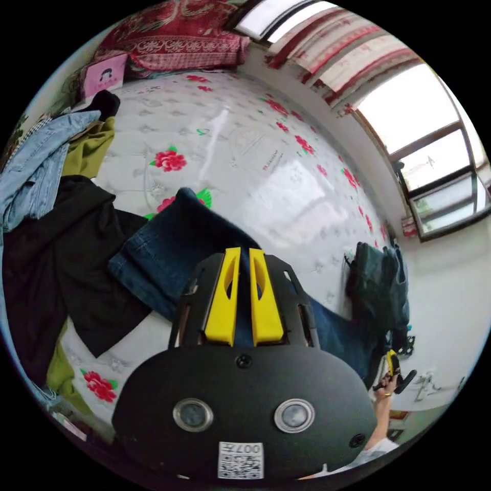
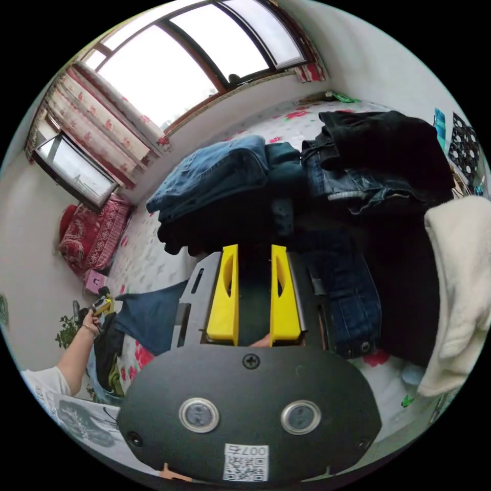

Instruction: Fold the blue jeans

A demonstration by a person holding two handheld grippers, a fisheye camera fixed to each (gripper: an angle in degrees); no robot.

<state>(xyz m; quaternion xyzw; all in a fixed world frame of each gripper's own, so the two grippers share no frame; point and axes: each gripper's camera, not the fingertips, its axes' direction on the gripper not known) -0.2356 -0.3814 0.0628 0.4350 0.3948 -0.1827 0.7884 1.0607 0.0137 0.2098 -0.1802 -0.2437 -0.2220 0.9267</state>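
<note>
Jeans (image 1: 169, 255) stretch lengthwise between both claws.

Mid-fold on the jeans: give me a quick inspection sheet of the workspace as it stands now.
Surface: white mattress with red flowers.
Job's things: blue jeans stretched across it, leg end under left gripper.
Clutter: black garment, light denim, olive cloth; stacked clothes, cream fleece.
Grippers: left nearly closed over jeans, grip unclear; right gripper at dark fabric, grip unclear.
Cables: nothing seen.
Surroundings: windows, striped curtains, red bedding.
</note>
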